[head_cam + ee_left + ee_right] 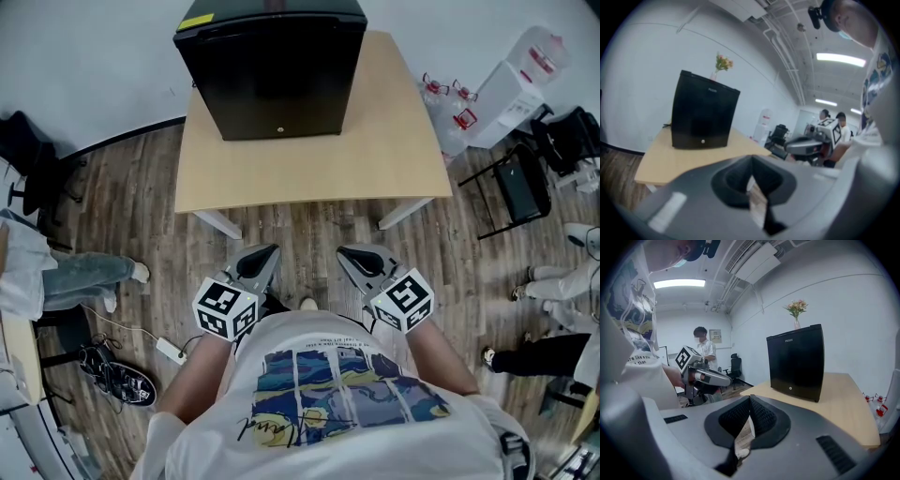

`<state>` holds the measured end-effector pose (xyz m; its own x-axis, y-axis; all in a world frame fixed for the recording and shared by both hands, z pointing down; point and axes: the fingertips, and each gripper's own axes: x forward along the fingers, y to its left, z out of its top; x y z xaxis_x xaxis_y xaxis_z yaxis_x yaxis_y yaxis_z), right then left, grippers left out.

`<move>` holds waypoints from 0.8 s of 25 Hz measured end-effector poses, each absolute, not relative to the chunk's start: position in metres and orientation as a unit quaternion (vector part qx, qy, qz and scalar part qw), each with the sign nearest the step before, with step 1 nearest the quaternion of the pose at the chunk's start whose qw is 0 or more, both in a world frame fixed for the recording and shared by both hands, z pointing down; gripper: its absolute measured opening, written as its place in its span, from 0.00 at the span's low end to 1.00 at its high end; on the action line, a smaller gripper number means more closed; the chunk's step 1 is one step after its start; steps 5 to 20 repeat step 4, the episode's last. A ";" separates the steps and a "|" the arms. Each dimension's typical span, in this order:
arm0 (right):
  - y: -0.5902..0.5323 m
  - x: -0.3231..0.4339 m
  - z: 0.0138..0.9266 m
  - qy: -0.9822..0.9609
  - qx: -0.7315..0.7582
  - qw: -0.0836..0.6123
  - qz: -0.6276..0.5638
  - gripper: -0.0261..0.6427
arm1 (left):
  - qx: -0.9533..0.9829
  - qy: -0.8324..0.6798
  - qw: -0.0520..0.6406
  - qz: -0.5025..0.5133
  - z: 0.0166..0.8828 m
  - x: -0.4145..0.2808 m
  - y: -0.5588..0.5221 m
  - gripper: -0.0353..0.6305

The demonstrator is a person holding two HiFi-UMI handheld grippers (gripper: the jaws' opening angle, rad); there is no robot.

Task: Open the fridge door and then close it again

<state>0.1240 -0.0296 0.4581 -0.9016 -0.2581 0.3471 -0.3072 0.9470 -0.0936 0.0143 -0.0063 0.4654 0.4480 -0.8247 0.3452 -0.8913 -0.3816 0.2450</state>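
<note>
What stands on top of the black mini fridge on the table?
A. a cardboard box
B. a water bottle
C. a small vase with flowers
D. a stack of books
C: in the right gripper view a small vase with flowers rises from the top of the black mini fridge, and the left gripper view shows the same.

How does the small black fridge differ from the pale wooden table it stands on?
The small black fridge is a dark, upright box; the pale wooden table is light, flat and wider. The fridge fills only the table's far part. Both are rectangular.
</note>
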 end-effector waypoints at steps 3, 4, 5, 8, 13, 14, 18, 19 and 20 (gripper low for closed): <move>-0.029 0.128 0.457 -0.972 0.148 0.167 0.075 0.06 | 0.828 -0.517 0.201 0.084 0.464 0.017 -0.006 0.07; -0.028 0.129 0.457 -0.972 0.149 0.167 0.076 0.06 | 0.828 -0.517 0.201 0.085 0.464 0.019 -0.006 0.07; -0.028 0.129 0.457 -0.972 0.149 0.167 0.076 0.06 | 0.828 -0.517 0.201 0.085 0.464 0.019 -0.006 0.07; -0.028 0.129 0.457 -0.972 0.149 0.167 0.076 0.06 | 0.828 -0.517 0.201 0.085 0.464 0.019 -0.006 0.07; -0.028 0.129 0.457 -0.972 0.149 0.167 0.076 0.06 | 0.828 -0.517 0.201 0.085 0.464 0.019 -0.006 0.07; -0.028 0.129 0.457 -0.972 0.149 0.167 0.076 0.06 | 0.828 -0.517 0.201 0.085 0.464 0.019 -0.006 0.07; -0.028 0.129 0.457 -0.972 0.149 0.167 0.076 0.06 | 0.828 -0.517 0.201 0.085 0.464 0.019 -0.006 0.07; -0.028 0.129 0.457 -0.972 0.149 0.167 0.076 0.06 | 0.828 -0.517 0.201 0.085 0.464 0.019 -0.006 0.07; -0.028 0.129 0.457 -0.972 0.149 0.167 0.076 0.06 | 0.828 -0.517 0.201 0.085 0.464 0.019 -0.006 0.07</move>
